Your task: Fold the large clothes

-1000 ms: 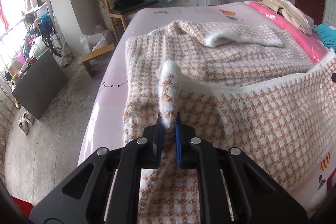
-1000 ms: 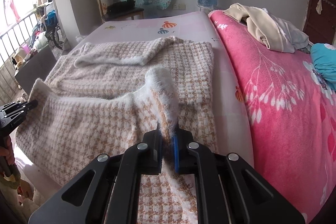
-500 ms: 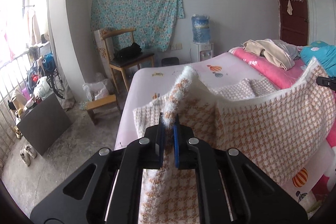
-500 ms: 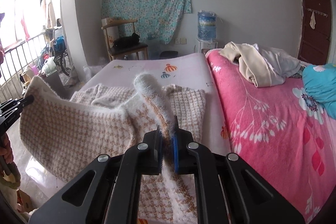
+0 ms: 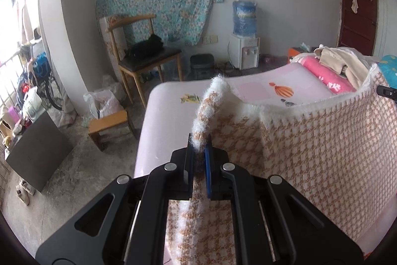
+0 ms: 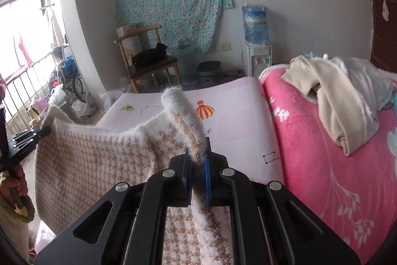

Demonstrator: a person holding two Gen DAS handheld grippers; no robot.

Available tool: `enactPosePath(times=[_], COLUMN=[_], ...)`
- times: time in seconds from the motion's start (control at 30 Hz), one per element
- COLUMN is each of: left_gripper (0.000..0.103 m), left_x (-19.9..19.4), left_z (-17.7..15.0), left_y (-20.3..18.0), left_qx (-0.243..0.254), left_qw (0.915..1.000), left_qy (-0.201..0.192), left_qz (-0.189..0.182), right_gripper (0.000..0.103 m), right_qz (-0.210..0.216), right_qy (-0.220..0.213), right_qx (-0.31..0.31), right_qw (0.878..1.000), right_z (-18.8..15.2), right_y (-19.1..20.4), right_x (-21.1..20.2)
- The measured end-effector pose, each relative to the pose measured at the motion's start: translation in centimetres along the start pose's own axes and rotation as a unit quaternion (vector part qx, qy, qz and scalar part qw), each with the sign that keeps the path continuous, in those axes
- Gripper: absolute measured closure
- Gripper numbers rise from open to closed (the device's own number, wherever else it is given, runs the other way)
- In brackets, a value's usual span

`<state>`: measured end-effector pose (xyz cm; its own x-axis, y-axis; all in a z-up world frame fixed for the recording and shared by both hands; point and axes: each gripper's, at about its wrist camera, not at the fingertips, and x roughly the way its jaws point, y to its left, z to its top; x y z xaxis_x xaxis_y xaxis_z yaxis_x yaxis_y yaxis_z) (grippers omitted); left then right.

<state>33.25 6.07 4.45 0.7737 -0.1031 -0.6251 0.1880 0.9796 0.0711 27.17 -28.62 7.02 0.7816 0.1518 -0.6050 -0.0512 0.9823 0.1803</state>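
Note:
A large fuzzy garment in a tan-and-white houndstooth knit hangs stretched in the air above the bed. My left gripper is shut on its white furry edge at one corner. My right gripper is shut on the furry edge at the other corner, with the knit sagging between the two. The right gripper's tip shows at the far right of the left wrist view. The left gripper and the hand holding it show at the left edge of the right wrist view.
Below lies the bed with a pale pink sheet and a bright pink blanket carrying a pile of cream clothes. Beyond the bed stand a wooden chair, a low stool and a water dispenser.
Both grippers have risen and carried the garment's edge up off the bed. The knit that lay spread on the mattress now hangs between them, and the views have tilted up toward the far wall.

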Motion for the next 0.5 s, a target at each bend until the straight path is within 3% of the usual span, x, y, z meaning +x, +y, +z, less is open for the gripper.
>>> enactPosePath(times=[0.1,0.17,0.2,0.23,0.33,0.4,0.43,0.5], left_gripper=[0.095,0.086,0.081,0.07,0.043,0.037,0.036,0.036], left_x=[6.7,10.2,11.3,11.9,11.3,10.4,9.8,8.3], left_z=[-0.9,-2.2,-2.9,-3.4,-3.8,-3.9,-4.0,-4.0], left_y=[1.3,2.3,2.7,3.2,4.8,6.0,6.5,7.4], left_qx=[-0.033,-0.058,-0.07,-0.083,-0.112,-0.138,-0.15,-0.168], left_qw=[0.9949,0.9863,0.9822,0.9797,0.9792,0.9771,0.9759,0.9744], left_qy=[0.092,0.151,0.169,0.177,0.164,0.154,0.15,0.139], left_qz=[-0.023,-0.036,-0.042,-0.045,-0.043,-0.05,-0.052,-0.056], right_gripper=[0.094,0.087,0.071,0.056,0.05,0.04,0.033,0.033], right_qz=[0.008,0.021,0.019,0.018,0.073,0.115,0.119,0.095], right_qy=[0.075,0.14,0.166,0.188,0.191,0.183,0.177,0.162], right_qx=[0.017,0.032,0.045,0.059,0.12,0.167,0.186,0.209], right_qw=[0.997,0.989,0.985,0.98,0.972,0.962,0.959,0.96], right_z=[-0.4,-1.6,-2.3,-3.0,-3.7,-3.9,-3.9,-3.6], right_y=[-1.9,-3.4,-4.3,-5.2,-7.9,-9.4,-10.0,-11.1], right_x=[6.3,10.1,11.5,12.5,12.6,11.8,11.3,9.9])
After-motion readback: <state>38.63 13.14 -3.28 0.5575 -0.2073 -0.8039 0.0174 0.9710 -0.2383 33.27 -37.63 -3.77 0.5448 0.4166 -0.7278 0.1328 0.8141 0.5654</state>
